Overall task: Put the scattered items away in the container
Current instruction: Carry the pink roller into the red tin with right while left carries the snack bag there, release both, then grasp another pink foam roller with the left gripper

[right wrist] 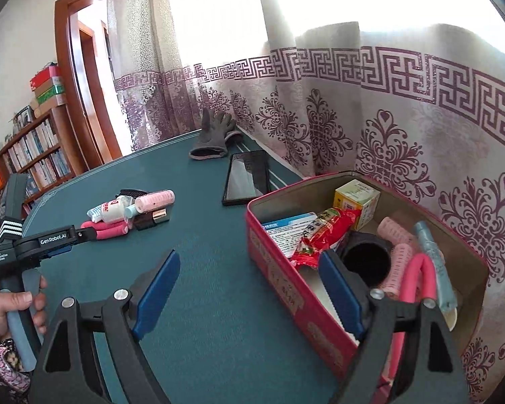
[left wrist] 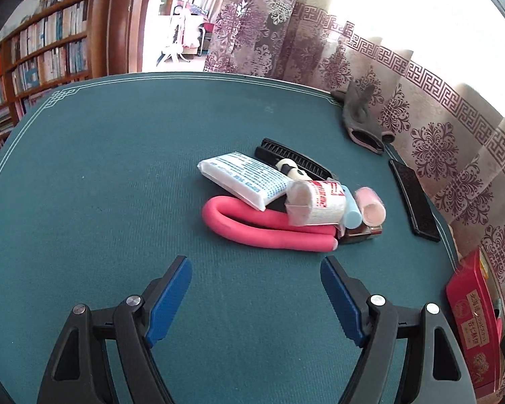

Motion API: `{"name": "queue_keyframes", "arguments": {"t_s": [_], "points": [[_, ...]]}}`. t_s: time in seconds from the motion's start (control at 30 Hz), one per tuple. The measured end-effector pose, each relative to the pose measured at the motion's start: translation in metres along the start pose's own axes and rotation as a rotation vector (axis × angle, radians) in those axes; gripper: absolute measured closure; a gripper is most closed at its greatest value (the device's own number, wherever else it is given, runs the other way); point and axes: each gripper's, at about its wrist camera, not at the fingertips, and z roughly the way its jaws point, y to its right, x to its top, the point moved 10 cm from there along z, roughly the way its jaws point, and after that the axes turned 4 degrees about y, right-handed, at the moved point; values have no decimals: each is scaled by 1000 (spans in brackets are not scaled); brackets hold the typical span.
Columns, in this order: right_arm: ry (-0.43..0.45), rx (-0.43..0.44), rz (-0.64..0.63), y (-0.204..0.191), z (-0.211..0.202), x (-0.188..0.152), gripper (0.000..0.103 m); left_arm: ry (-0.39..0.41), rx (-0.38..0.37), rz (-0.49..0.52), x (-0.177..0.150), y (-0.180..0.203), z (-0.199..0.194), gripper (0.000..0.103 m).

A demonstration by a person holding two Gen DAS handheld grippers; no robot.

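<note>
A heap of items lies on the green table point(left wrist: 118, 168): a white tissue pack point(left wrist: 242, 180), a bent pink foam roller point(left wrist: 266, 229), a wrapped white roll point(left wrist: 314, 207), a pink hair curler point(left wrist: 370, 203) and a black comb point(left wrist: 296, 156). My left gripper point(left wrist: 256, 299) is open and empty, just short of the heap. The heap also shows in the right wrist view point(right wrist: 131, 210). The red tin box point(right wrist: 286, 269) holds curlers, a red packet point(right wrist: 323, 235) and a yellow carton point(right wrist: 357, 202). My right gripper point(right wrist: 249, 293) is open and empty, over the box's near-left wall.
A black phone point(right wrist: 247, 176) and a grey glove point(right wrist: 213, 138) lie near the far table edge by the patterned curtain point(right wrist: 387, 118). The red box sits at the right edge in the left wrist view point(left wrist: 471, 320). A bookshelf point(left wrist: 33, 54) stands at left.
</note>
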Motion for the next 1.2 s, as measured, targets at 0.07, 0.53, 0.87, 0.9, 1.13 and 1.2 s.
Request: {"name": "queue_keyframes", "arguments": {"t_s": [0.07, 0.53, 0.87, 0.9, 1.13, 1.2], "points": [[-13, 23, -18, -11, 4, -3, 15, 8, 6, 2, 6, -9, 5, 23], [-130, 85, -41, -40, 34, -26, 13, -16, -68, 20, 40, -17, 45, 23], [-172, 87, -57, -50, 45, -37, 13, -47, -243, 100, 23, 30, 45, 22], [-175, 86, -52, -49, 46, -38, 13, -61, -261, 134, 14, 39, 42, 22], [-184, 83, -20, -39, 48, -43, 13, -94, -300, 400, -41, 86, 19, 22], [-186, 86, -13, -38, 48, -44, 13, -54, -258, 445, -37, 87, 16, 22]]}}
